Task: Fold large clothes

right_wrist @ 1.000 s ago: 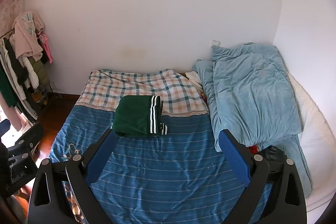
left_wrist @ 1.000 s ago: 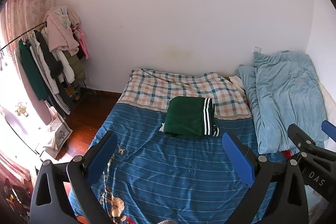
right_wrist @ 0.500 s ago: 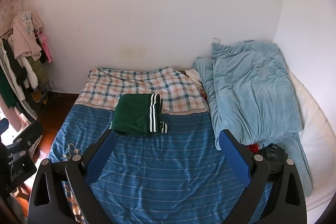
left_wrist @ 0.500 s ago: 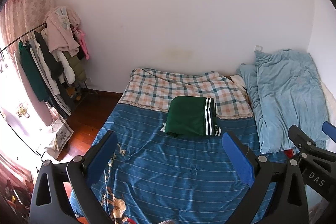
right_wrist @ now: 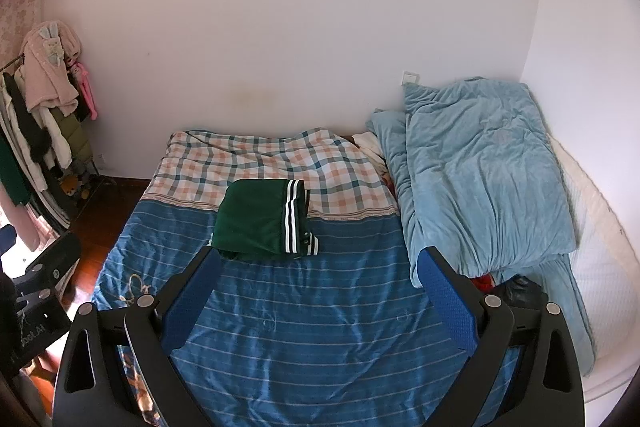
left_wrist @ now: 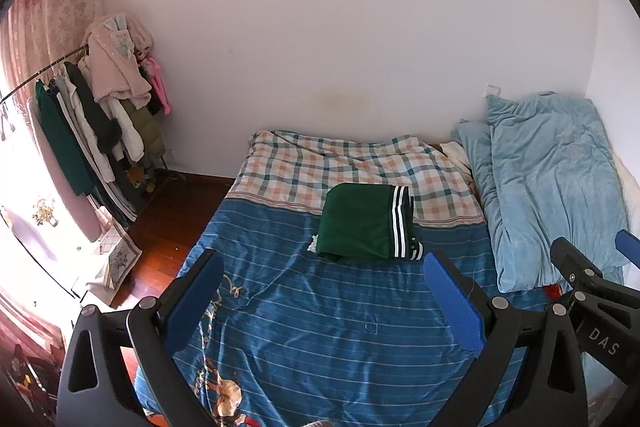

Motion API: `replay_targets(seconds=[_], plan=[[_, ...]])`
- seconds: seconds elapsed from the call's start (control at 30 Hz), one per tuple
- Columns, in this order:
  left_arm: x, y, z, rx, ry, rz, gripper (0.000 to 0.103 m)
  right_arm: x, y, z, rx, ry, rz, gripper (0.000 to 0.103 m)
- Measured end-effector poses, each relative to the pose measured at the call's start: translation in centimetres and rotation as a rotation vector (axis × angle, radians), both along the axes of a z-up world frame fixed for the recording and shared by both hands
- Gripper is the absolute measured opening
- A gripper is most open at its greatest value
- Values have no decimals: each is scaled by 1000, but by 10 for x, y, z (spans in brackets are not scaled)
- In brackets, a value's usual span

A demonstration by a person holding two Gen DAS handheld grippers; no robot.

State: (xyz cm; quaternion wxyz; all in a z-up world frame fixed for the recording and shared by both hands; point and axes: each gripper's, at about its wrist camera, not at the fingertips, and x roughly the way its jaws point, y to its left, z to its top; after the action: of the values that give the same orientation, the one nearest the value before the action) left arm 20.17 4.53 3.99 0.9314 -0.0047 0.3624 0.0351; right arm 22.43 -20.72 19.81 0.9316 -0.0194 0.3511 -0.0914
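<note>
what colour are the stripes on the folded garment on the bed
White stripes on the dark green folded garment, clearest in the right wrist view.

The bed (left_wrist: 340, 327) carries a folded green garment (left_wrist: 366, 223) ahead of the jaws and a light-blue quilt (right_wrist: 480, 179) to their right.

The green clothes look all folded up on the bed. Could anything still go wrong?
Maybe. The green bundle lies loose on the bed, so a bump from either open gripper could undo the fold. One striped end already sticks out and might flop open if lifted carelessly.
</note>
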Motion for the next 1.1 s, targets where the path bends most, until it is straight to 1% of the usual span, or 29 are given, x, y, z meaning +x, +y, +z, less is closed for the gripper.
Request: replay_targets(seconds=[0.23, 0.57, 1.1], plan=[[-1, 1, -2, 9, 3, -3, 102, 1, -1, -1, 1, 0, 0, 100], [-4, 5, -3, 17, 1, -8, 102, -1, -2, -11, -12, -6, -8, 100], [-6, 5, -4, 27, -5, 2, 102, 2, 3, -4, -5, -14, 0, 100]])
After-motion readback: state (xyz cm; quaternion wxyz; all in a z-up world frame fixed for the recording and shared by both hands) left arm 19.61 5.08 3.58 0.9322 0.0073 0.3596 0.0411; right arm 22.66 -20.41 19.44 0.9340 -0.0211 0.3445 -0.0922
